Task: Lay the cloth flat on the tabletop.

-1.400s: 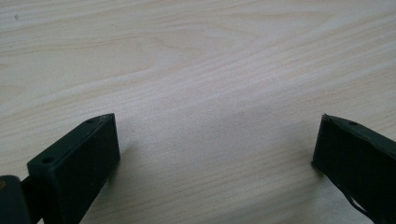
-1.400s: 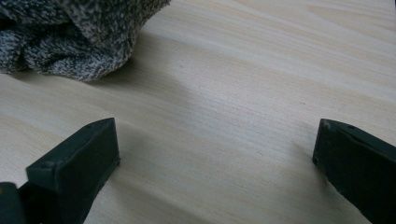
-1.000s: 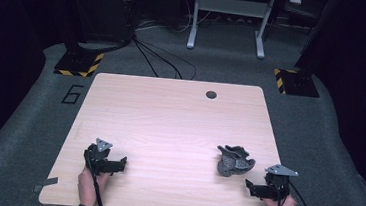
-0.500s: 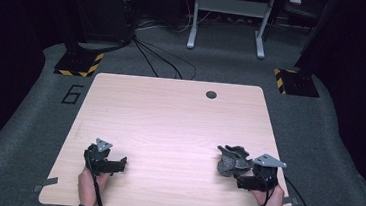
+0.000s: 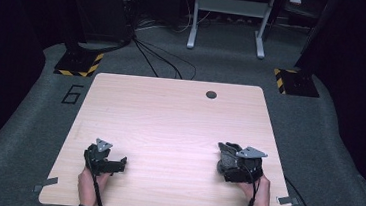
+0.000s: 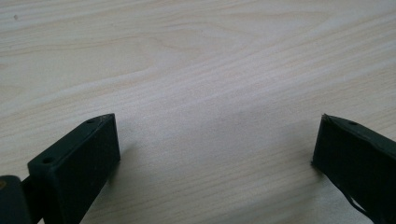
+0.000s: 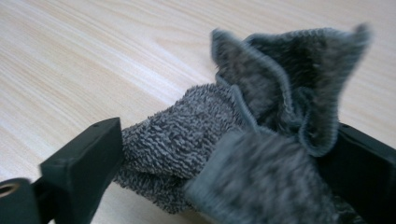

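A crumpled grey terry-cloth rag (image 5: 226, 158) lies on the pale wood-grain surface (image 5: 169, 122), near its right edge and toward the person's side. The right gripper (image 5: 233, 168) is pushed up against the rag from the near side, held in the person's right hand (image 5: 258, 190). In the right gripper view its two black fingers (image 7: 86, 163) stand apart with the bunched cloth (image 7: 233, 140) between them — the left finger's inner face touches the looped pile, while the right finger is partly covered by a raised, hemmed fold. Whether the fingers are pressing the cloth tight cannot be told; they bracket it at a middling width, with the rag resting on the wood.

The left gripper (image 5: 115, 165) sits low over the surface near the left front corner, well apart from the rag, with the left hand (image 5: 91, 185) behind it and its cable trailing back toward the person. In the left gripper view its fingers (image 6: 84, 158) are spread wide, with bare wood between them.

A small dark round cable hole (image 5: 211, 94) sits near the far edge of the surface — well away from both grippers
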